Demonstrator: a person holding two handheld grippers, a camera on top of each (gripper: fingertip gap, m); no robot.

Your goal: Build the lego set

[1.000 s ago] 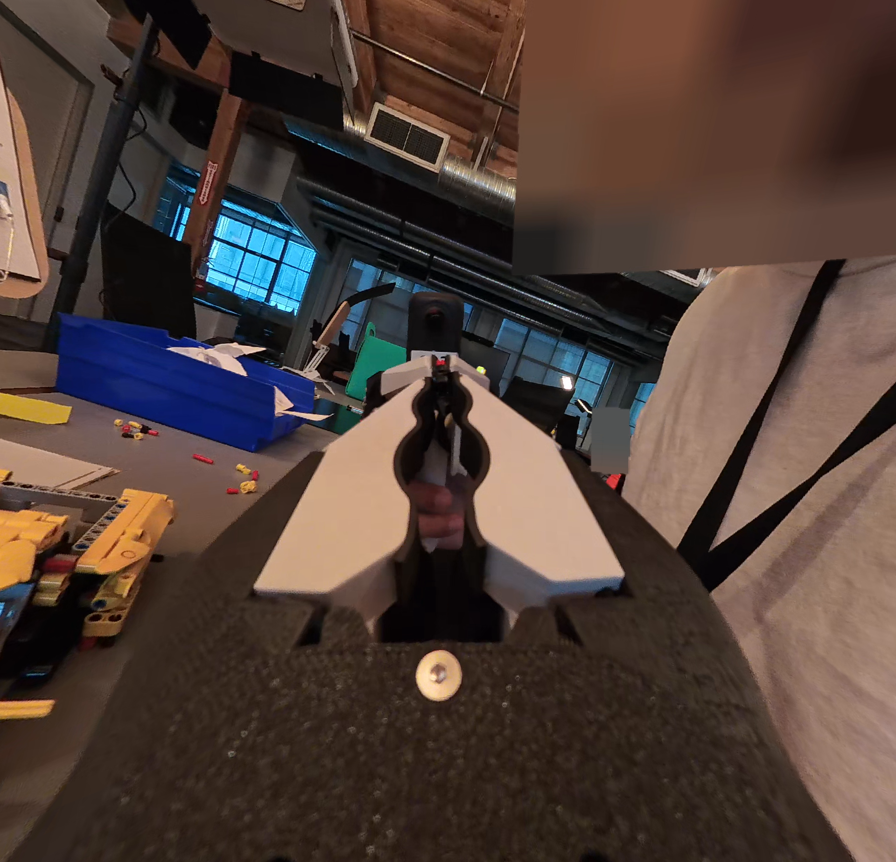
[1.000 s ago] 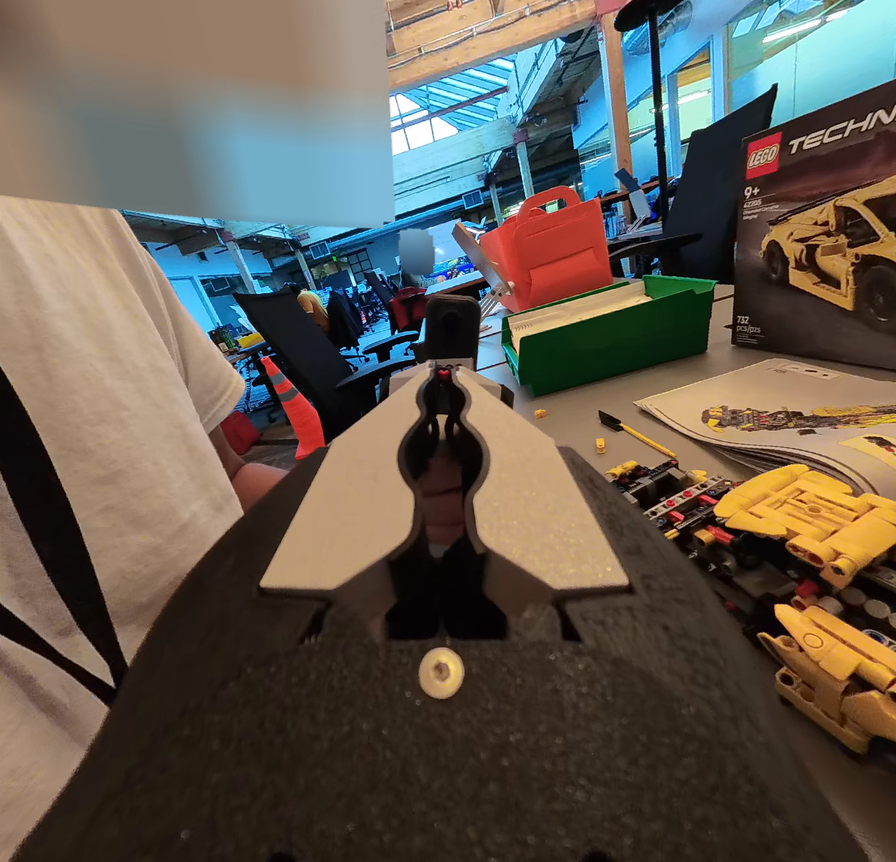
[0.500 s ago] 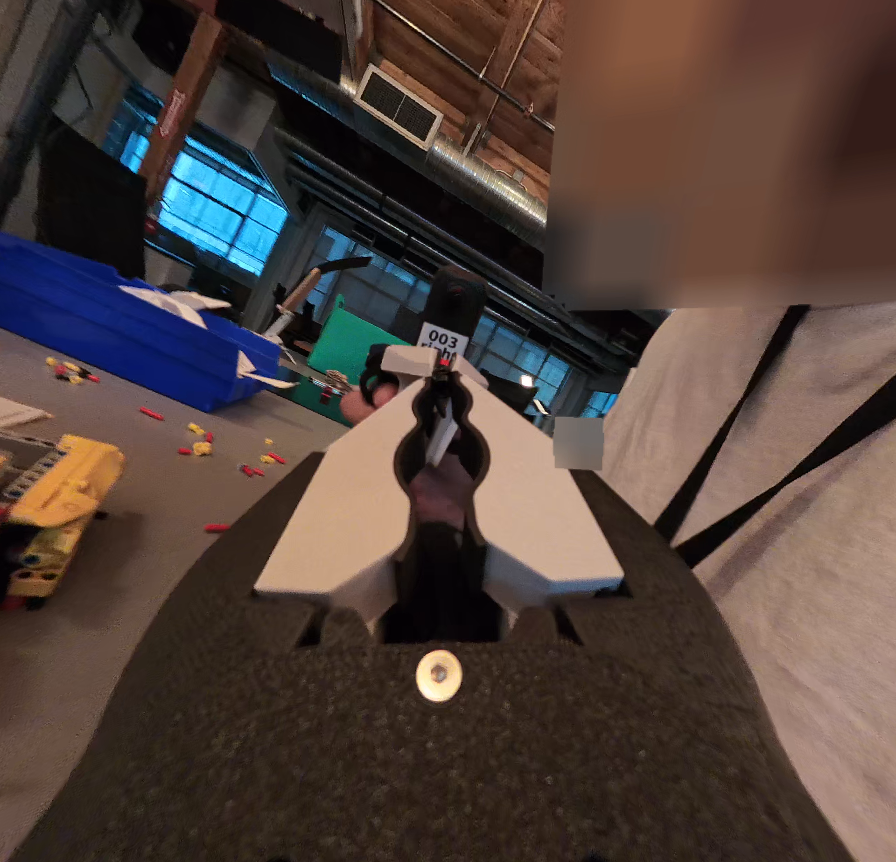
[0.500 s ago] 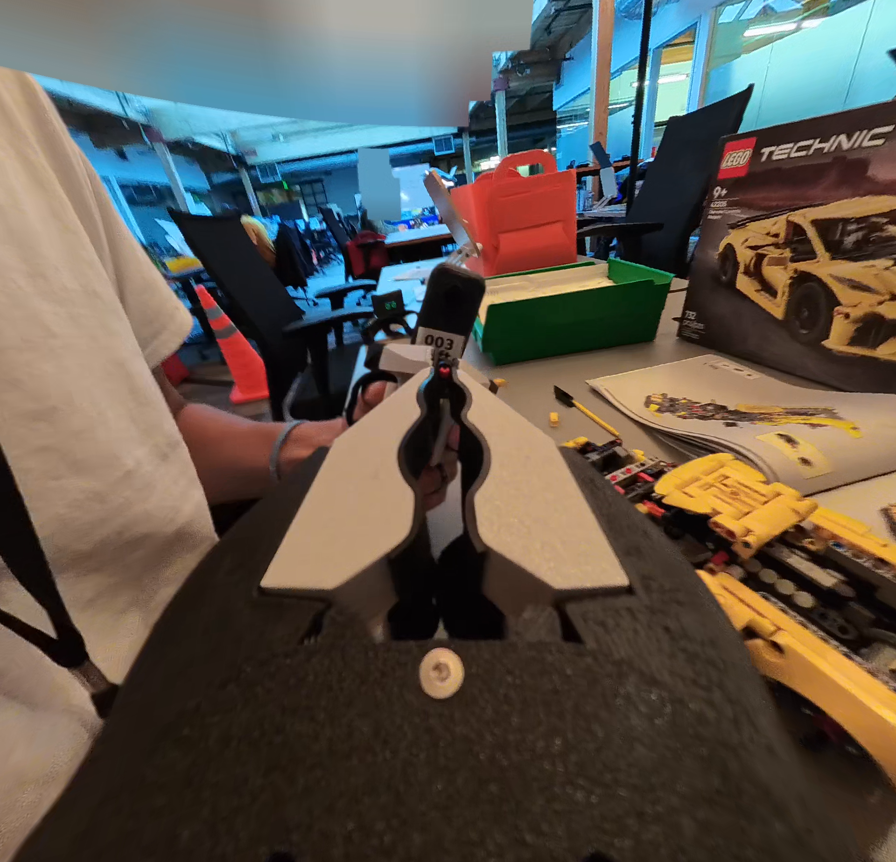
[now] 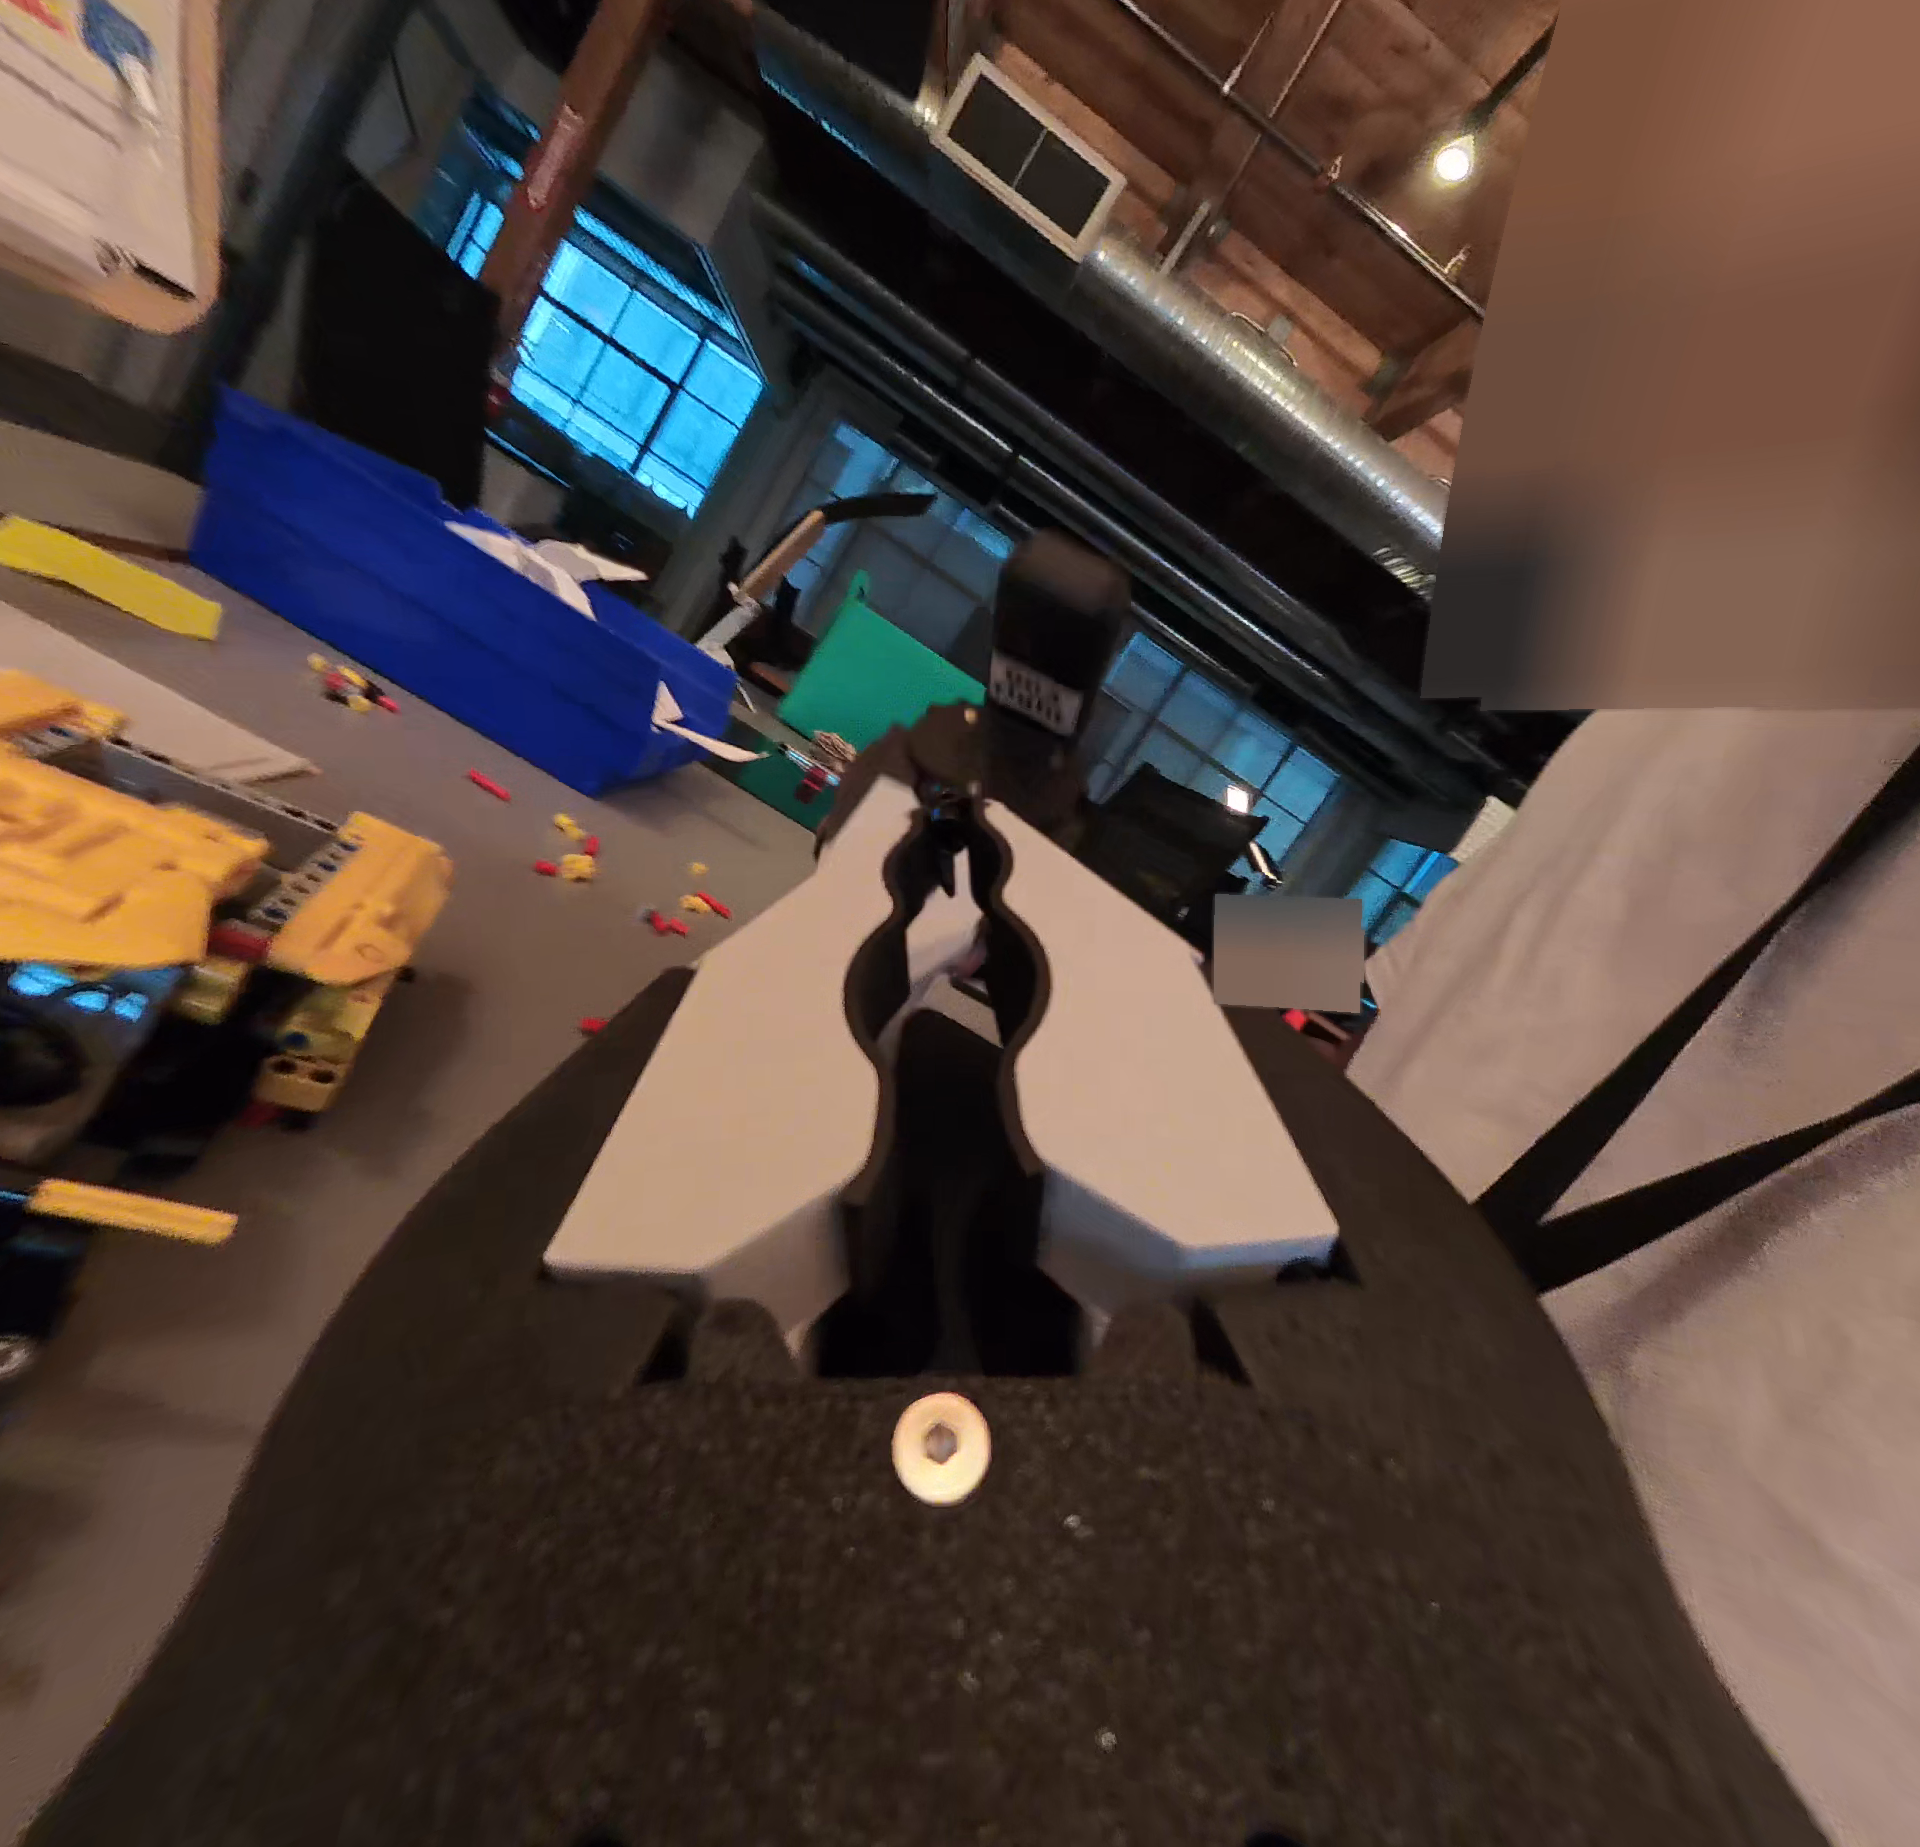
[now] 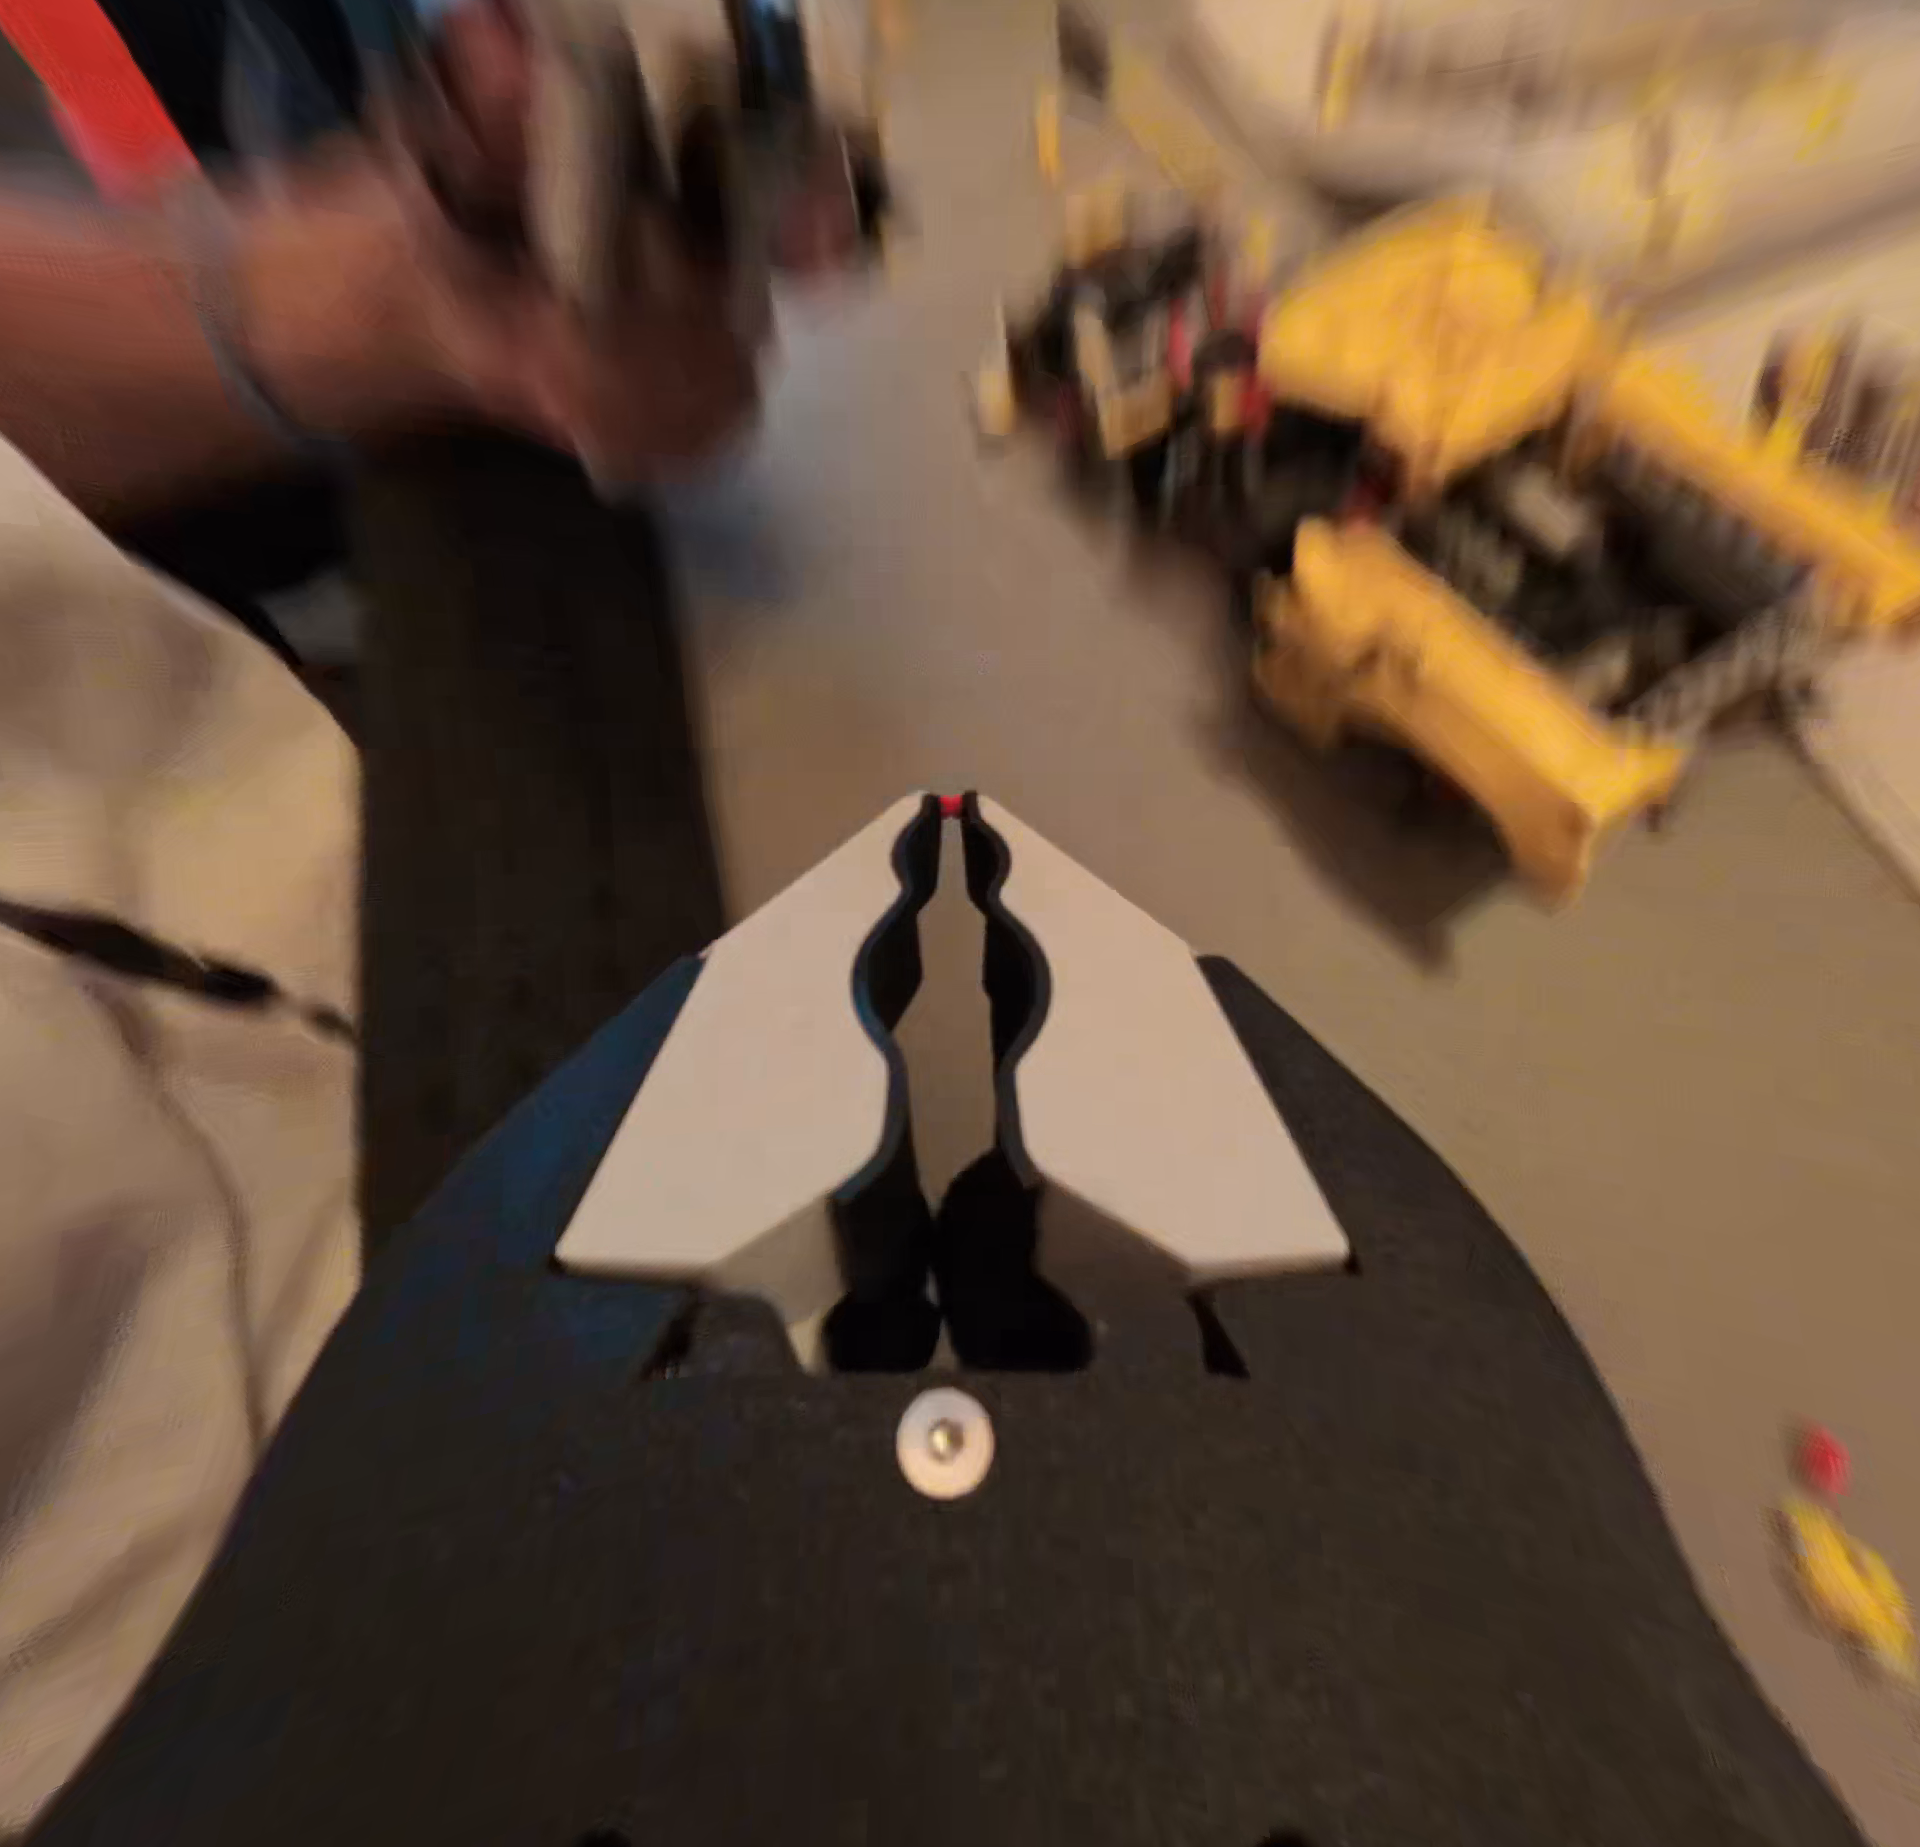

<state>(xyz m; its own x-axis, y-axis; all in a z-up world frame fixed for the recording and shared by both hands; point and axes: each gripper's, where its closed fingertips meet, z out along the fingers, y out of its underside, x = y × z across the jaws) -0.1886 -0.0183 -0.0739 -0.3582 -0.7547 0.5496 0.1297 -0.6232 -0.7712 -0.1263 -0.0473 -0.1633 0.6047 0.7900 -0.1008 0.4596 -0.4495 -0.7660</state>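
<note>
- The right gripper [image 6: 948,805], tip to tip with the left a second ago, has swung down over the worktop [image 6: 1195,1122], pinching a small red piece [image 6: 949,806].
- The left gripper [image 5: 951,821] looks closed; whether it holds anything, I cannot tell.
- Yellow car model [image 5: 197,893] near the worktop's left edge.
- Blue bin [image 5: 416,592] holds crumpled paper [image 5: 540,561].

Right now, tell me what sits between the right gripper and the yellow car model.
Nothing visible does. The right gripper, pinching a small red piece, points at bare grey table; the yellow car model lies ahead to its right. The picture is blurred.
</note>
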